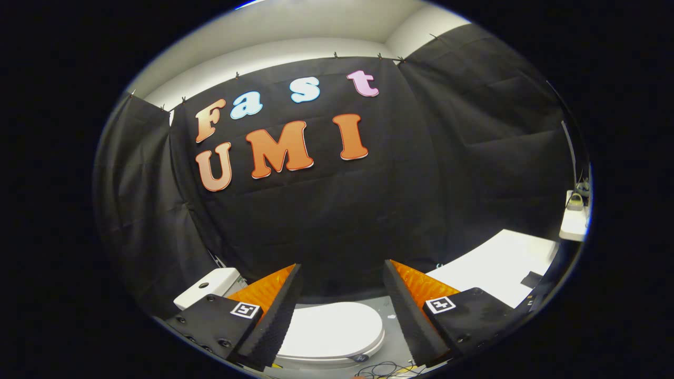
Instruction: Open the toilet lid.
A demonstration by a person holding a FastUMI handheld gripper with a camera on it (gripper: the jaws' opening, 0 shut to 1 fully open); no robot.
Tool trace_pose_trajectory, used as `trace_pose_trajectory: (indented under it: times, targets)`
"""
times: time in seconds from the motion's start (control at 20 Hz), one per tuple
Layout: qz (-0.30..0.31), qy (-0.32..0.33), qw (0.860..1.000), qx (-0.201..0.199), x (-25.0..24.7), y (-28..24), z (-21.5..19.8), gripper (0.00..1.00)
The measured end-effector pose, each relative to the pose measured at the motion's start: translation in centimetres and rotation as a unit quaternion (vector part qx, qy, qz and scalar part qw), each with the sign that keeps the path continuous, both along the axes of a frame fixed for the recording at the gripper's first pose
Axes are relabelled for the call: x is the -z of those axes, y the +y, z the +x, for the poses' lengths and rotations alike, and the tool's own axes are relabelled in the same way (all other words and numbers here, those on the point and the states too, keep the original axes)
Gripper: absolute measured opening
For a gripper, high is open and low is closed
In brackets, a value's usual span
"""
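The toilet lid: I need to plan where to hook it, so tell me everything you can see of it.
The white, glossy, oval toilet lid looks like smooth plastic. It lies shut and flat on the bowl, below and between the open gripper, whose fingers hang apart above it without touching. The white tank sits at one end, behind the left finger. A small dark fitting shows under the rim at the near edge, by black cables on the grey floor.

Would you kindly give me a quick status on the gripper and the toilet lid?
Gripper open, fingers apart, holding nothing. Toilet lid closed, below and between the fingers, untouched. Cables on floor near the bowl's front; nothing on the lid.
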State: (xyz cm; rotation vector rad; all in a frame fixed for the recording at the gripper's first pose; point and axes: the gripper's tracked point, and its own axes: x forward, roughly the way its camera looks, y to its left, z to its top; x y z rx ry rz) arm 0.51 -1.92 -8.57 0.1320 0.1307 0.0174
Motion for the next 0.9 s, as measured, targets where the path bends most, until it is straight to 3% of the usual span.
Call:
trace_pose_trajectory:
  times: [0.2, 0.4, 0.7, 0.9]
  targets:
    - [0.064, 0.055, 0.996, -0.008, 6.5, -0.3, 0.7, 0.99]
    - [0.081, 0.112, 0.99, 0.014, 14.0, -2.3, 1.3, 0.99]
    - [0.151, 0.185, 0.971, 0.028, 24.0, -3.5, 1.5, 0.98]
    - [0.15, 0.235, 0.96, 0.022, 30.3, -4.1, 0.9, 0.99]
